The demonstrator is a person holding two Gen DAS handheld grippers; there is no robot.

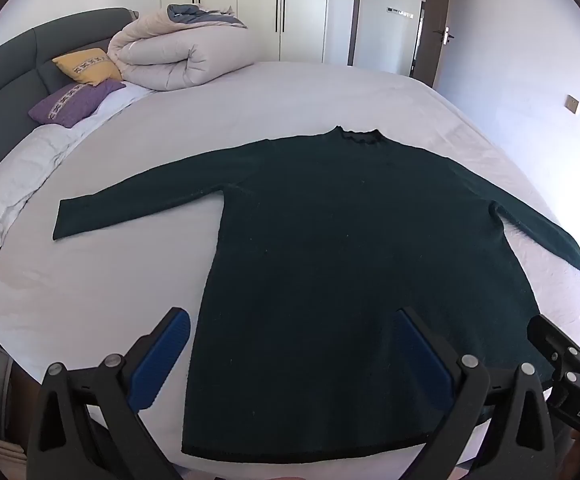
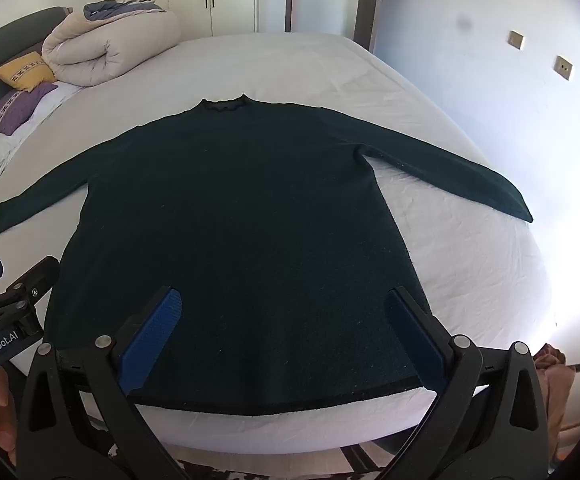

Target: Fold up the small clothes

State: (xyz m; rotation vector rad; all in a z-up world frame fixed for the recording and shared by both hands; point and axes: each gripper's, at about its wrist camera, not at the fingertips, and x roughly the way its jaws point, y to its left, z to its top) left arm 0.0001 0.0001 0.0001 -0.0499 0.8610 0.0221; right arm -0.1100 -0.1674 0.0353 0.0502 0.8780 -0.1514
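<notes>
A dark green long-sleeved sweater (image 1: 354, 264) lies flat on the white bed (image 1: 250, 92), collar away from me, both sleeves spread out to the sides. It also shows in the right wrist view (image 2: 242, 220). My left gripper (image 1: 294, 328) is open and empty, hovering above the sweater's lower left hem. My right gripper (image 2: 286, 312) is open and empty above the lower right hem. Each gripper shows at the edge of the other's view, the right one (image 1: 562, 356) and the left one (image 2: 14, 292).
A rolled beige duvet (image 1: 170, 56), a yellow cushion (image 1: 88, 65) and a purple cushion (image 1: 74, 102) sit at the headboard (image 1: 6, 60) on the far left. A white pillow (image 1: 18, 184) lies left. Wardrobes and a door stand behind the bed.
</notes>
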